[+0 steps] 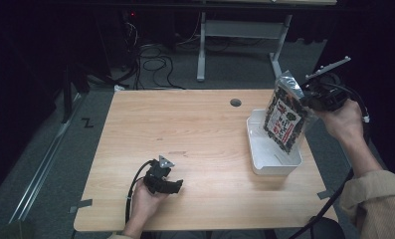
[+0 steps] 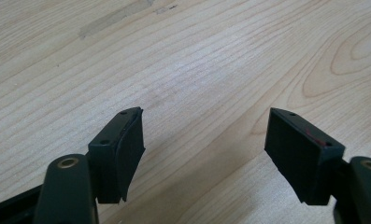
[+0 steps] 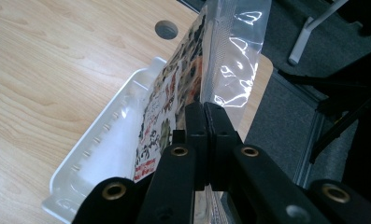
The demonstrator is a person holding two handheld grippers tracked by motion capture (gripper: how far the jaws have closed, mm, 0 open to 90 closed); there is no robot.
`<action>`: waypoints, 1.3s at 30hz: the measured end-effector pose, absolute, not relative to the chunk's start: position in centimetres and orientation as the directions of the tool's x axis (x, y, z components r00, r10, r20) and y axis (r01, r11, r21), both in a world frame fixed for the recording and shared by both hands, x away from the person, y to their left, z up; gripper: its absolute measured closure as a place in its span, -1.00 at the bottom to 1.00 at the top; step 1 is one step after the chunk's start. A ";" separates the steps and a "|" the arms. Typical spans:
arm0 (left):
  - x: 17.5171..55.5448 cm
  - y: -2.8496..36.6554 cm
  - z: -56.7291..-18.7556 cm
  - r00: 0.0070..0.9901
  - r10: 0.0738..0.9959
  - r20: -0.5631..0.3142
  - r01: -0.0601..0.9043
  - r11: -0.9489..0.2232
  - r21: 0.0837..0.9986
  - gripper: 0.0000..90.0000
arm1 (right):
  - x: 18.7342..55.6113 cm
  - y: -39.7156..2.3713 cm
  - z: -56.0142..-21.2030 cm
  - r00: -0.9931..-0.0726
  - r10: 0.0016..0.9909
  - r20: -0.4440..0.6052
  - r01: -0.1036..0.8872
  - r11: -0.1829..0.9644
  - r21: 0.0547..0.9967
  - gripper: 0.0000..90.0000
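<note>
The left tongs (image 1: 176,185) rest on the worktop (image 1: 195,129) at about 6 o'clock, jaws apart and holding nothing. Farther off at 3 o'clock, the right tongs (image 1: 304,94) are clamped on a printed bag (image 1: 286,119), held tilted above a white tray (image 1: 257,149).

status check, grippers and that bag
Right gripper shut on bag, held over white tray. Left gripper open, low over table. Nothing in the way.
</note>
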State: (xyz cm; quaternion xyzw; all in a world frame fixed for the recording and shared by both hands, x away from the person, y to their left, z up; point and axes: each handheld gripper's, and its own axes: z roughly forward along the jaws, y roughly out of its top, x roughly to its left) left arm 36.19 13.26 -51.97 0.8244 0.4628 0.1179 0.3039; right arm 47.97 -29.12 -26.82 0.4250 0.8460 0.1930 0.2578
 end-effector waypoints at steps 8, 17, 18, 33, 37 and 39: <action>36.2 13.2 -52.0 0.548 0.832 -0.084 0.689 -0.392 0.610 -0.36 | 48.1 -28.8 -28.1 -0.519 0.812 -0.268 0.616 0.573 0.541 1.00; 36.2 13.2 -52.0 0.550 0.831 -0.080 0.686 -0.395 0.611 -0.36 | 48.1 -28.9 -29.3 -0.533 0.807 -0.255 0.611 0.575 0.544 1.00; 36.2 13.2 -52.0 0.550 0.831 -0.080 0.687 -0.396 0.610 -0.36 | 48.1 -28.9 -29.5 -0.533 0.808 -0.252 0.615 0.574 0.540 1.00; 36.2 13.0 -52.1 0.551 0.831 -0.081 0.689 -0.398 0.606 -0.36 | 48.5 -30.1 -30.7 -0.525 0.819 -0.232 0.636 0.558 0.532 0.95; 36.1 13.0 -52.1 0.550 0.831 -0.083 0.690 -0.397 0.606 -0.35 | 48.5 -30.5 -30.9 -0.522 0.823 -0.225 0.644 0.553 0.528 0.93; 36.1 13.1 -52.1 0.549 0.831 -0.083 0.692 -0.397 0.603 -0.35 | 48.5 -30.7 -31.0 -0.516 0.826 -0.226 0.650 0.549 0.525 0.89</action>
